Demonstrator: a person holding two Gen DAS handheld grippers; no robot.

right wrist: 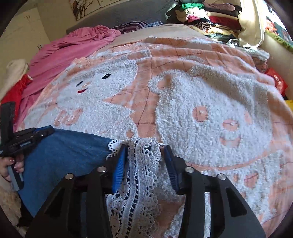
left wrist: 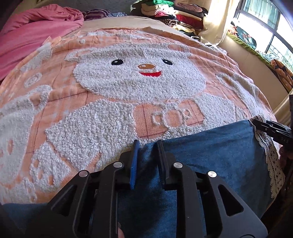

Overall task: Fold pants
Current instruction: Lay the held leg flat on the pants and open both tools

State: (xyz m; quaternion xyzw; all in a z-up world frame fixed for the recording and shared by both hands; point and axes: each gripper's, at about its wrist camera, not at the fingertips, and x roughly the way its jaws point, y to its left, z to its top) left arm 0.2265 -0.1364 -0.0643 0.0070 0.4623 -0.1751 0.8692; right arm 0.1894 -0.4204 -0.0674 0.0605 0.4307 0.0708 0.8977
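Blue denim pants (left wrist: 210, 155) with a white lace hem (left wrist: 271, 161) lie on the near edge of a bed. My left gripper (left wrist: 148, 144) is open, its jaws astride the pants' far left corner. My right gripper (right wrist: 144, 148) is open, its jaws astride the lace hem (right wrist: 141, 164) at the far right corner. The denim (right wrist: 64, 155) spreads to the left of it. Each gripper shows in the other's view: the right one (left wrist: 256, 124) at the lace corner, the left one (right wrist: 45, 131) at the denim's left corner.
The bed is covered by a peach blanket (left wrist: 113, 86) with a fluffy white bear. A pink quilt (left wrist: 33, 33) lies at the back left. Stacked clothes (left wrist: 174, 12) sit at the back right, near a curtain and window (left wrist: 265, 22).
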